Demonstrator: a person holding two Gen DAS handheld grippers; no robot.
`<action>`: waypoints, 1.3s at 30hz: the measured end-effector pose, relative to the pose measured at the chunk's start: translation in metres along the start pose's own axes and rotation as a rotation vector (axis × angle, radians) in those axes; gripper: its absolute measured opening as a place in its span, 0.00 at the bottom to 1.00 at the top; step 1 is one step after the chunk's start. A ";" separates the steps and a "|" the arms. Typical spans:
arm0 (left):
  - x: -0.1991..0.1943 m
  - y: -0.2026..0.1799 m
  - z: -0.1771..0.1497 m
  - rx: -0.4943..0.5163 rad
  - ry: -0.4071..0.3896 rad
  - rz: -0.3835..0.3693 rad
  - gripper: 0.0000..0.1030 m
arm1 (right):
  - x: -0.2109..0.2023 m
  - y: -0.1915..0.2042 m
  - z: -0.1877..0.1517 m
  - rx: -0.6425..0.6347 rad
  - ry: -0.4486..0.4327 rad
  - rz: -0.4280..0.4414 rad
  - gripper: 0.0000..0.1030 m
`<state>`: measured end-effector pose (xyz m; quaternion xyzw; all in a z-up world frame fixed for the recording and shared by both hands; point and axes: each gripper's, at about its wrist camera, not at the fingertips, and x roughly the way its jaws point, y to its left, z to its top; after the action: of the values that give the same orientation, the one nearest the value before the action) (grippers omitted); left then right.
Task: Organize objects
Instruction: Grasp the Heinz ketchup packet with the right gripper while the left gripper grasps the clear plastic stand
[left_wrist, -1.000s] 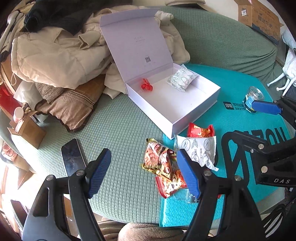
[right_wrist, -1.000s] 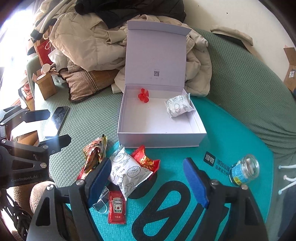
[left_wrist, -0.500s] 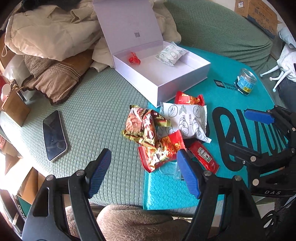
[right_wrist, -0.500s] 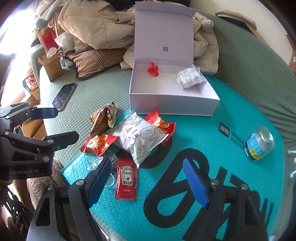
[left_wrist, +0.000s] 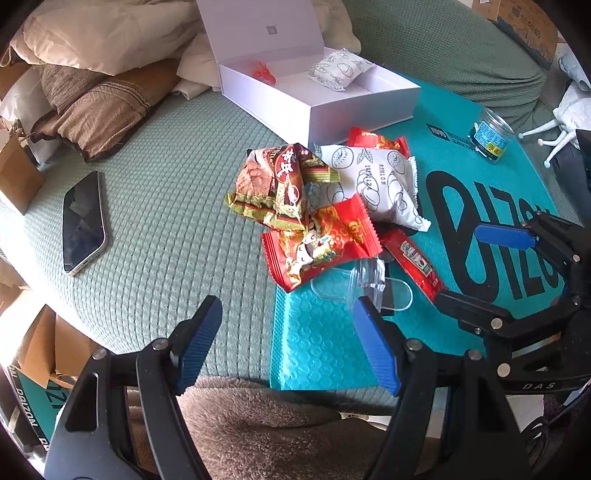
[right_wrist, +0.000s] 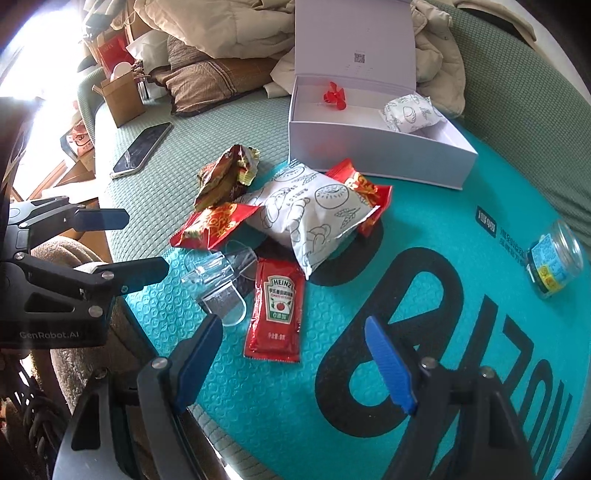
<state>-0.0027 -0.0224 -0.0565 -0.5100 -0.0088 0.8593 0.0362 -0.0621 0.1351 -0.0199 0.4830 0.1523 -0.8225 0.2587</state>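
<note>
Left gripper (left_wrist: 286, 345): jaws are standing wide and holding nothing; it is hovering over the near edge of the green cushion (left_wrist: 162, 192), with the snack pile ahead and slightly to its right.
Right gripper (right_wrist: 293, 363): jaws are also standing wide and empty; it is hovering over the teal mat (right_wrist: 424, 229), with the ketchup sachet (right_wrist: 276, 308) just ahead of its left finger.
Box (right_wrist: 376, 153): it is sitting open, lid up, beyond the pile and well ahead of both grippers.
Already packed: a white packet (right_wrist: 410, 115) and a small red piece (right_wrist: 334, 96) are lying inside the box, so the sorting appears to be under way.
Waiting outside: a brown-gold wrapper (left_wrist: 279, 184), a red packet (left_wrist: 321, 242), a big white packet (right_wrist: 310, 212), another red packet (right_wrist: 364, 188) partly under it, the sachet and a clear plastic piece (right_wrist: 219, 284) are lying in a heap between the grippers and the box.
Jar (right_wrist: 556, 260): it is lying on its side on the mat, far right of the right gripper, apart from the heap.
Phone (left_wrist: 83, 221): it is lying on the cushion left of the left gripper; whether it belongs to the job cannot be told.
Progress: most of the work seems to be remaining, with neither gripper yet touching anything.
</note>
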 end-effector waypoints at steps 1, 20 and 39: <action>0.000 -0.001 -0.002 0.003 -0.006 -0.009 0.70 | 0.002 0.000 -0.001 -0.001 0.002 0.009 0.78; 0.008 -0.022 -0.007 0.045 -0.033 -0.120 0.70 | 0.024 -0.017 -0.015 0.027 -0.006 0.078 0.32; 0.022 -0.034 -0.008 0.073 -0.048 -0.156 0.26 | 0.019 -0.024 -0.027 0.075 -0.037 0.099 0.33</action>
<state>-0.0043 0.0131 -0.0778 -0.4854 -0.0181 0.8657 0.1211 -0.0641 0.1632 -0.0495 0.4839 0.0924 -0.8227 0.2835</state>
